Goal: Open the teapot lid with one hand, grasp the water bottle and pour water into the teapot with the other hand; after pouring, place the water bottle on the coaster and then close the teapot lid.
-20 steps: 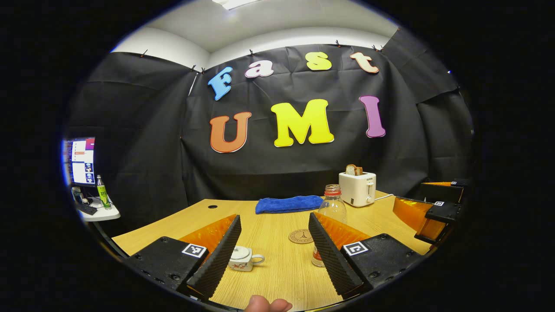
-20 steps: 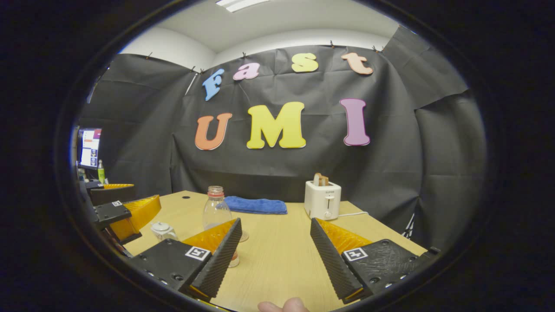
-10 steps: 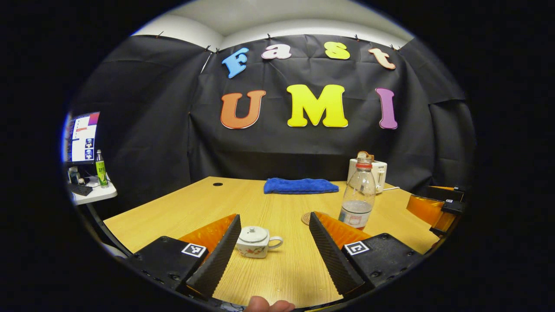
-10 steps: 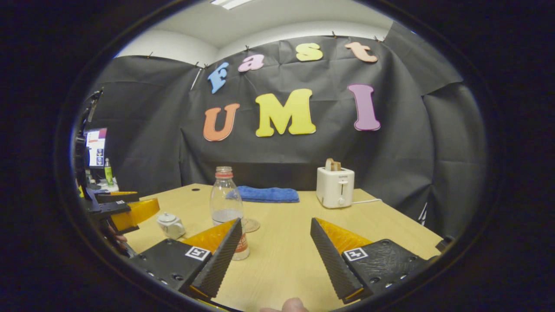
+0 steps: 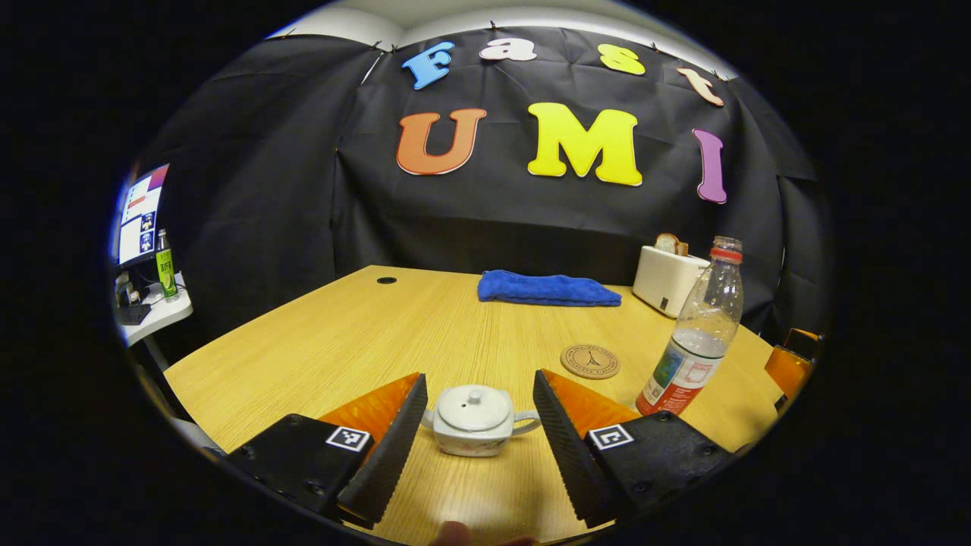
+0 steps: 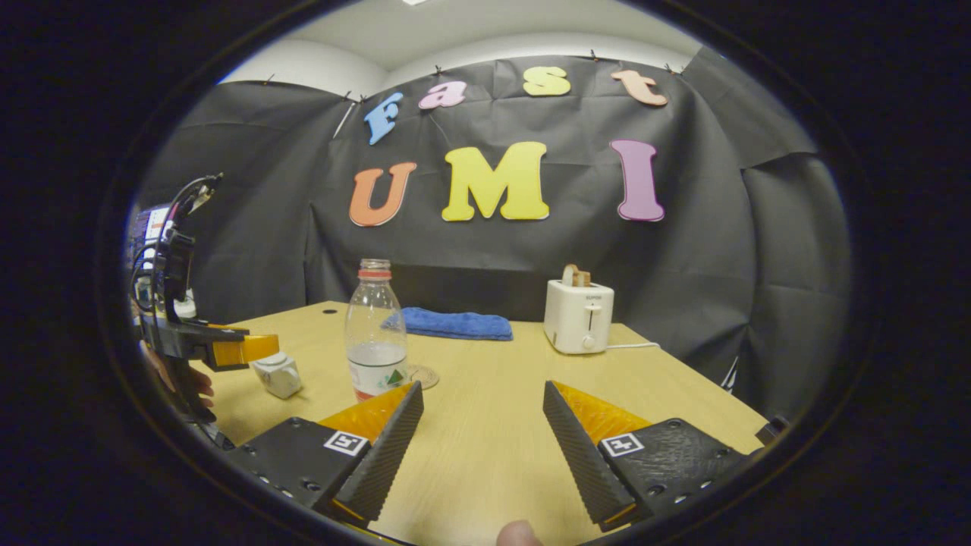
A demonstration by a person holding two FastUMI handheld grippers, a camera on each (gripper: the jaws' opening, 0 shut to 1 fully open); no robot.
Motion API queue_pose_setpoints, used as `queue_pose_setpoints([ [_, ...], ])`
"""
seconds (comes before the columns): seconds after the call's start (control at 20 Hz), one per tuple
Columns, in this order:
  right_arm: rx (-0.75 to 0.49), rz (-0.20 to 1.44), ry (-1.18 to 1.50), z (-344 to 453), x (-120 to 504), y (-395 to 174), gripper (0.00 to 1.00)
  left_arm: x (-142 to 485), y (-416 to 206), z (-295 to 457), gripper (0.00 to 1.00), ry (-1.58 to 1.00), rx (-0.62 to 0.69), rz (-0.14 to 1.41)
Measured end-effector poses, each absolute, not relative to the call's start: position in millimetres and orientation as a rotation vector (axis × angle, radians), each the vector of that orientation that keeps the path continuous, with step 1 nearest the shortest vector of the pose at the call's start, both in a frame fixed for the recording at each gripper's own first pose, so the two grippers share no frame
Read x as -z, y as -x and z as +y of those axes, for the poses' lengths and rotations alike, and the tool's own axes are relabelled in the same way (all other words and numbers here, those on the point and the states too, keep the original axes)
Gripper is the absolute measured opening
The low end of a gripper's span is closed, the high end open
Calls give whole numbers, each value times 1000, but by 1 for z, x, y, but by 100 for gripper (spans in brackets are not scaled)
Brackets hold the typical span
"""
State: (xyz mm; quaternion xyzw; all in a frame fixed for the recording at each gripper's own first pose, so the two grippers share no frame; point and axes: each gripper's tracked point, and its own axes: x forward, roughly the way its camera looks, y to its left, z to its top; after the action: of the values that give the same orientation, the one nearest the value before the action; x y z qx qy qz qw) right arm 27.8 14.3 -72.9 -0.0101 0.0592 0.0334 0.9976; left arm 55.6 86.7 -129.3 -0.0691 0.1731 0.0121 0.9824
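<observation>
While its lid (image 5: pixel 475 406) sits closed on top, the small white teapot (image 5: pixel 476 419) stands on the wooden table (image 5: pixel 364 341) between the spread fingers of the left gripper (image 5: pixel 476 444), and neither finger touches it. Its handle points toward the finger on the right of the left gripper view. What the teapot holds cannot be told with the lid on.

Off to the right in that view, the clear plastic water bottle (image 5: pixel 694 341) stands upright and uncapped, a red ring at its neck and a label round its lower part. Water fills it to just above the label; the rest is empty. A round cork coaster (image 5: pixel 590 361) lies bare on the table between teapot and bottle, apart from both.

Seen from the right gripper view, the right gripper (image 6: pixel 483 447) hangs wide open over the table with nothing between its fingers. The water bottle (image 6: pixel 375 334) stands just beyond the finger on the left of that view, with the coaster (image 6: pixel 422 375) partly hidden behind it. Farther left, the left gripper (image 6: pixel 262 356) reaches beside the teapot (image 6: pixel 278 374).

At the back of the table lie a folded blue towel (image 5: pixel 548 289) and a white toaster (image 6: pixel 579 316) with a slice of bread (image 6: pixel 575 275) standing in its slot.
</observation>
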Motion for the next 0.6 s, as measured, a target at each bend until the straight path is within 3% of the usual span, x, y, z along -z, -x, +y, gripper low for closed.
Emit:
queue_pose_setpoints([
  [0.05, -64, 122, 19, 13, 74, -30, 97, 133, -59, 88, 83, 133, -28, 361],
  [0.4, -50, 136, 13, 9, 80, -38, 95, 139, -68, 89, 55, 53, -8, 392],
  [0.6, -49, 138, 16, 9, 81, -40, 95, 138, -69, 88, 28, 44, -2, 392],
])
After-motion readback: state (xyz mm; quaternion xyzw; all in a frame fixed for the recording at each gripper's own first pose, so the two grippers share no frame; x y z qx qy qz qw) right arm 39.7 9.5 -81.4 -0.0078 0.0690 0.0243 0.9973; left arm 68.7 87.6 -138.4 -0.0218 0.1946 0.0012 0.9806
